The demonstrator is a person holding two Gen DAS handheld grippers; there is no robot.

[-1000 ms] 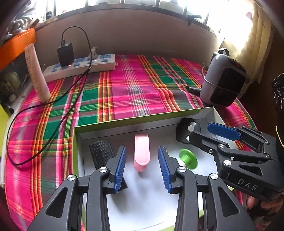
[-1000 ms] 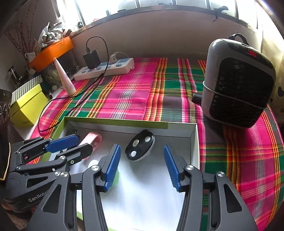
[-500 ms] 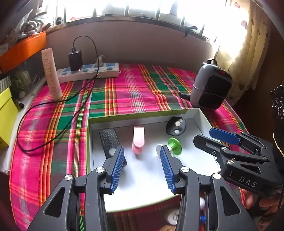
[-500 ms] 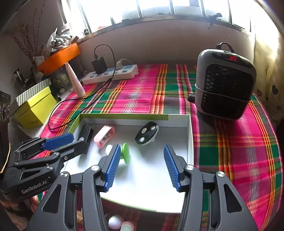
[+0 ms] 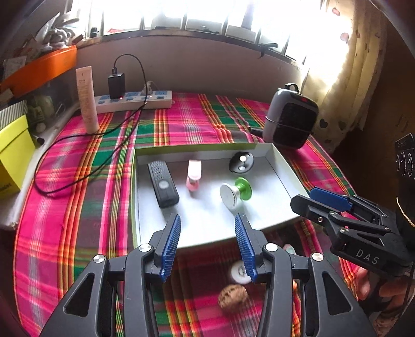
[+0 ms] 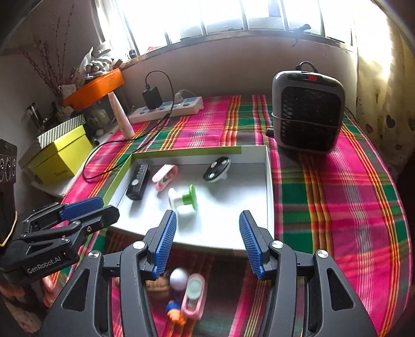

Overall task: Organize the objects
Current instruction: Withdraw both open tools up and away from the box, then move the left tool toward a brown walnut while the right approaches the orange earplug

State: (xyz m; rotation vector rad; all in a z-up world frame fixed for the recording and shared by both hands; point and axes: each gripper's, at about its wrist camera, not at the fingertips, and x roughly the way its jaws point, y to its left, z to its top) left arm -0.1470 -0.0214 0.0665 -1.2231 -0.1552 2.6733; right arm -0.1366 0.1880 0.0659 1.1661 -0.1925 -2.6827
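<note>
- Home, a lived-in room by a window, not a lab or shop.
- Table under a plaid cloth [image 6: 337,197] in pink, green and orange, pushed against a plain wall below a barred window [image 6: 233,15].
- Patterned curtain [image 5: 345,85] with small hearts hangs at the right of the window.
- Small portable heater [image 6: 308,111] with a red digital readout stands on the cloth.
- White power strip [image 5: 135,101] at the wall, black charger [image 5: 116,84] plugged in, cable trailing over the cloth.
- Cosmetic tube [image 5: 87,99] upright beside the strip.
- Side clutter: yellow box [image 6: 61,158], orange tray [image 6: 94,88] piled with odds and ends, dried twigs [image 6: 49,67].
</note>
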